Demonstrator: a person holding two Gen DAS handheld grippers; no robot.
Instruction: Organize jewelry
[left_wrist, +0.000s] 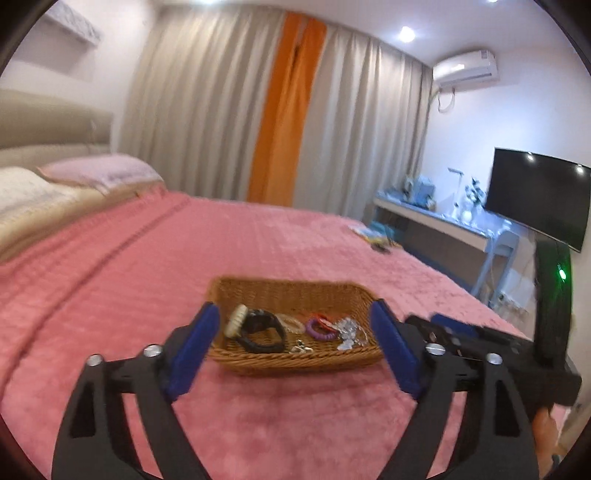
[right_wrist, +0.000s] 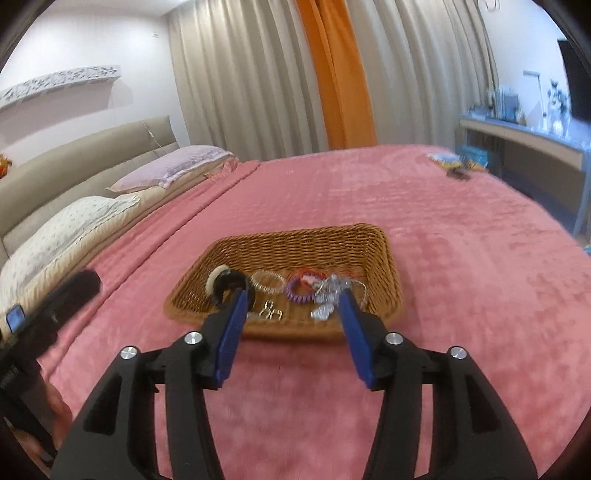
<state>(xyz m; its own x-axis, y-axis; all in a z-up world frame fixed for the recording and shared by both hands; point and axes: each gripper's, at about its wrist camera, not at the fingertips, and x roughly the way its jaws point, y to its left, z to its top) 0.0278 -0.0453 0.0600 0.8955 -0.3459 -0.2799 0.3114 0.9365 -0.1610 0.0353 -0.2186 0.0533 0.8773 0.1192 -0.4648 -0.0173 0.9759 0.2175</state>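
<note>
**Jewelry pile in a wicker tray on the bed, both grippers wide open**

So the wicker basket (right_wrist: 295, 254) sits on the pink bedspread (right_wrist: 461, 258), and all the jewelry is bunched along its near side. Left to right there's a black watch (left_wrist: 260, 330) with a cream ring-shaped thing (left_wrist: 236, 319) leaning on it, a clear beaded bracelet (right_wrist: 266, 281), a purple coil hair tie (right_wrist: 300, 293) with something red behind it, and a tangled silver chain (right_wrist: 328, 295). A few small silver bits (right_wrist: 269, 314) lie near the front rim.

Left gripper (left_wrist: 295, 332) and right gripper (right_wrist: 291, 314) both hang in front of the tray, fingers spread, holding nothing.

Handling guess: everything's light. The watch looks easiest, since its strap is stiff-ish, so pinch across the band. The coil tie is squishy and forgiving. The chain is the pain: limp, slippery, probably snagged on its neighbours, so I'd grab the thickest clump and lift slowly. The small silver bits could slip into the weave.

Room-wise, the far half of the tray is bare and there's loads of open blanket all round. The low rim is the only edge to clear, and the soft bed could let the tray shift.
</note>
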